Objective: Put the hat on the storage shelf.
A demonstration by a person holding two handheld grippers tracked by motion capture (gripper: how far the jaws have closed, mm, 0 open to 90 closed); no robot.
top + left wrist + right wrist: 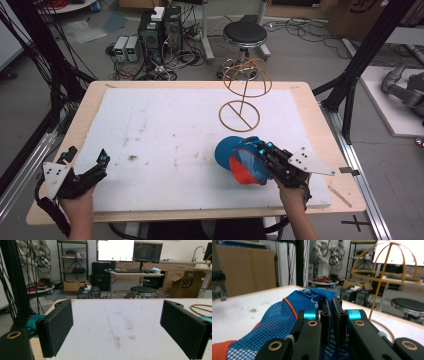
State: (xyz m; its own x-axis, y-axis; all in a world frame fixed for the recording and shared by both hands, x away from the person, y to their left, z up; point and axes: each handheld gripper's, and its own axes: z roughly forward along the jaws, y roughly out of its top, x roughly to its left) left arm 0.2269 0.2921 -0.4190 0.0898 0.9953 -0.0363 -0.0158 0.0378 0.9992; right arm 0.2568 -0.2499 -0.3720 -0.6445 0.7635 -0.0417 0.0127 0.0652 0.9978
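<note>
A blue mesh cap with an orange brim [240, 161] lies at the right front of the white foam board [165, 135]. My right gripper [261, 152] is shut on the cap's blue fabric [312, 298], the jaws pressed close together. Beyond the cap stands a wire hat stand [245, 87] with a dome top and a ring base; its dome [384, 267] rises at the upper right of the right gripper view. At the board's front left corner my left gripper [102, 162] is open, with bare board [117, 327] between its wide-apart jaws.
The board lies on a wooden table [75, 125]. A black stool [245, 35], power supplies and tangled cables [150, 37] stand on the floor behind the table. Black frame posts flank it, and a metal rail [360, 170] runs along its right side.
</note>
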